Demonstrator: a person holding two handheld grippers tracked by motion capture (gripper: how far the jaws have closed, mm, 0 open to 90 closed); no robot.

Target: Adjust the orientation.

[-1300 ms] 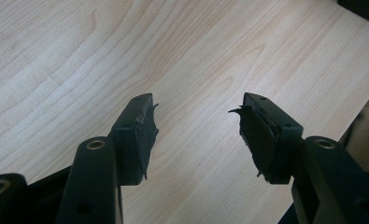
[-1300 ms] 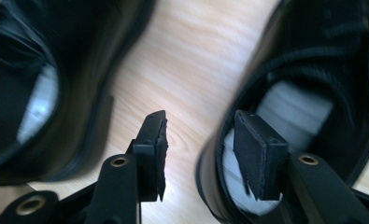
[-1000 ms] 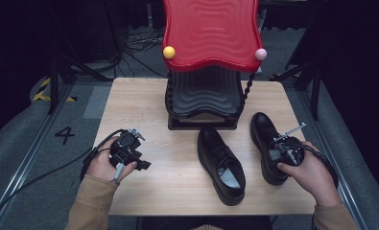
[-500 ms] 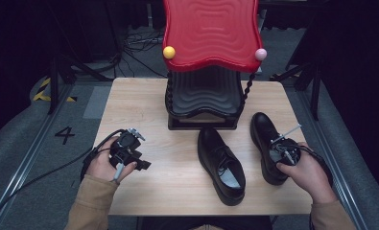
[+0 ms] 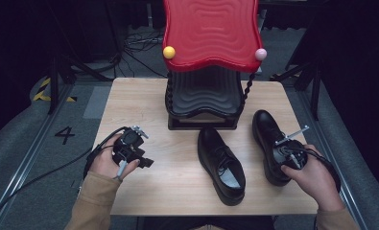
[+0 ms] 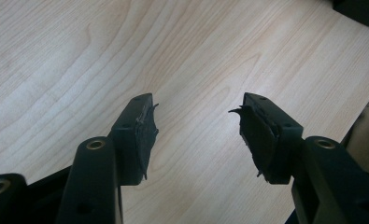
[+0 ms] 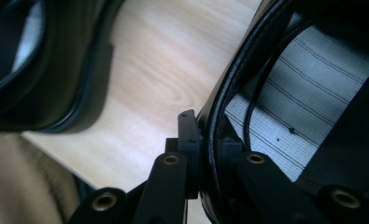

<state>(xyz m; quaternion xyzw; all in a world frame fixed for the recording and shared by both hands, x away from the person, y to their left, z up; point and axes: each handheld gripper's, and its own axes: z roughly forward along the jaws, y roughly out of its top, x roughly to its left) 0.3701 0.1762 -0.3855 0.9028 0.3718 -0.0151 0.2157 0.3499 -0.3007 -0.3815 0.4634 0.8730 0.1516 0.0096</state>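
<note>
The right-hand black shoe (image 5: 268,139) stood near the table's right edge, its heel toward the person. The right gripper (image 7: 209,140) had just been closing and now pinched the shoe's side wall at the collar, one jaw outside, one inside over the striped insole. The other black shoe (image 5: 221,165) lay just beside it, mid-table. The left gripper (image 6: 196,133) hovered over the bare wooden table (image 5: 144,110), jaws spread, nothing between them.

The right hand (image 5: 312,179) is covering the right shoe's (image 5: 269,139) heel, and the frame's bottom edge is cutting off both sleeves below the table (image 5: 144,110).
</note>
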